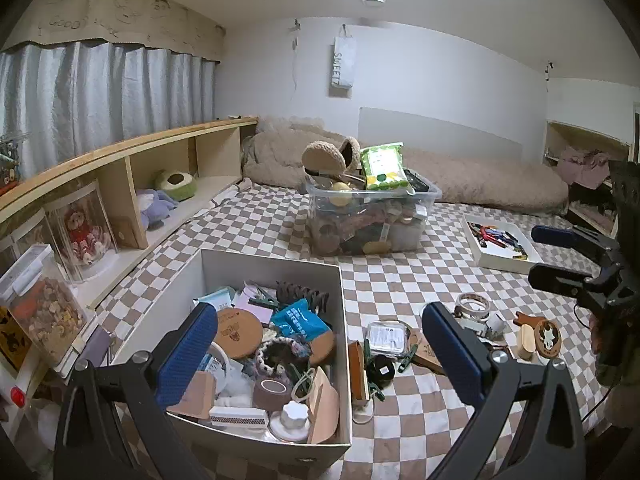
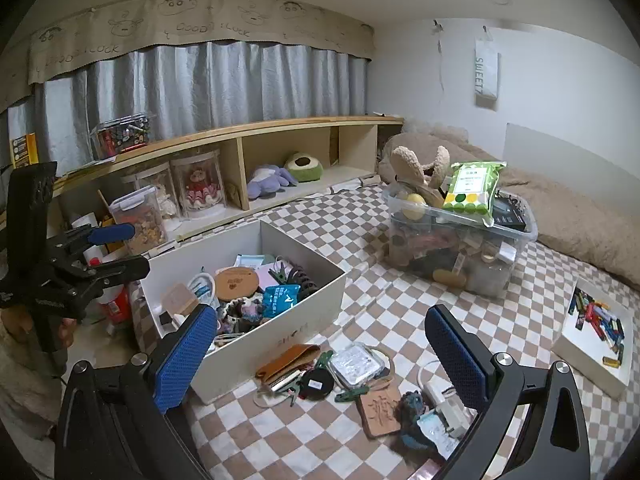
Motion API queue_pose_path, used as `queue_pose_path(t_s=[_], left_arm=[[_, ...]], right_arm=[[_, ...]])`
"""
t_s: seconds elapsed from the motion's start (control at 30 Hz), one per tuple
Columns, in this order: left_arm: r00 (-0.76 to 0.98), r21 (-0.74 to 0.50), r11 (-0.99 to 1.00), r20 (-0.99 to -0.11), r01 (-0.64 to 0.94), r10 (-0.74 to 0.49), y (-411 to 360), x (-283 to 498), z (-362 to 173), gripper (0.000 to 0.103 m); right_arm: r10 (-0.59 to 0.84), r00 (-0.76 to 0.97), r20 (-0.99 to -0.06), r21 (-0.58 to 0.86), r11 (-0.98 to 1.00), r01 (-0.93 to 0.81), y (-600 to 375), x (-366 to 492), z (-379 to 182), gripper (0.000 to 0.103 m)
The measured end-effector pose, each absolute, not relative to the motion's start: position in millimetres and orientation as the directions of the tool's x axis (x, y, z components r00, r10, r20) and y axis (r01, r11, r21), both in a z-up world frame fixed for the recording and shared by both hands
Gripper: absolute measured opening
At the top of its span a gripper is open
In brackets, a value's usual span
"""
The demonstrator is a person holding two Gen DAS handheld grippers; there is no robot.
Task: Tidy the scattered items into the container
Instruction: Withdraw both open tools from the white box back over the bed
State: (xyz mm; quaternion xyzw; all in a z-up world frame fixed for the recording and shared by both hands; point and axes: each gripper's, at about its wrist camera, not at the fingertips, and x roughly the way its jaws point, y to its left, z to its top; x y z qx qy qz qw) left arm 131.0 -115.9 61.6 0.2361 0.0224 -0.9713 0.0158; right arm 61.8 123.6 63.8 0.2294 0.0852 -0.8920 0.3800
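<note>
Both tongs, left (image 1: 320, 354) and right (image 2: 320, 354), gape wide and empty. Scattered items (image 2: 320, 376) lie on the bed just beside the white box (image 2: 280, 344).

Both tools hang empty with fingers spread wide: the left tool (image 1: 320, 354) opposite the right tool (image 2: 320, 354), well apart.
</note>
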Motion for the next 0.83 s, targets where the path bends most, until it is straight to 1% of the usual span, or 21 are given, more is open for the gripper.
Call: queue_pose_path(t_s=[0.67,0.83], left_arm=[[-0.882,-0.041,-0.999,-0.472,0.016,0.005,-107.5,131.7,54.0,0.103],[-0.882,-0.024,-0.999,-0.472,0.023,-0.009,-106.4,132.4,52.1,0.103]], right_arm=[[-0.635,-0.593,-0.495,0.003,-0.684,0.73,123.2,69.2,62.1,0.103],[-0.633,-0.584,-0.508,0.0,-0.678,0.735,121.5,69.9,59.0,0.103]])
